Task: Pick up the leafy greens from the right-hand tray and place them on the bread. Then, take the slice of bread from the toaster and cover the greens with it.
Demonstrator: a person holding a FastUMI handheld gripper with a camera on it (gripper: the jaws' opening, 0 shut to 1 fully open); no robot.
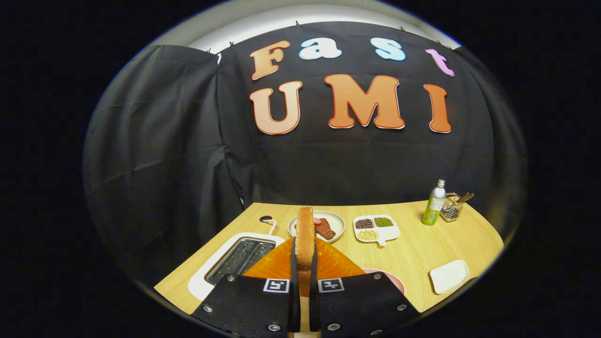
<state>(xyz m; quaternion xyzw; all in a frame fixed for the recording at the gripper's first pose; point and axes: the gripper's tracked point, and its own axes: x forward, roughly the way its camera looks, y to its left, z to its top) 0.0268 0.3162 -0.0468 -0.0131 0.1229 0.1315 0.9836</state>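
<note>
Held item: slice of bread (305,234), upright on edge, pinched between both fingers of my gripper (304,270), near and right of the toaster (237,257); I should keep it level, lowering flat onto the greens.

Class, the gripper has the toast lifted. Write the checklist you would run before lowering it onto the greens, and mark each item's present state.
1. Both fingers of the gripper press on the bread slice: ok.
2. Slice lifted out of the toaster: ok.
3. Slice on edge, not yet laid flat: not ok.
4. Greens already on the bottom bread: cannot tell, hidden behind the fingers.
5. Meat plate and bean tray beyond the fingers: ok.
</note>
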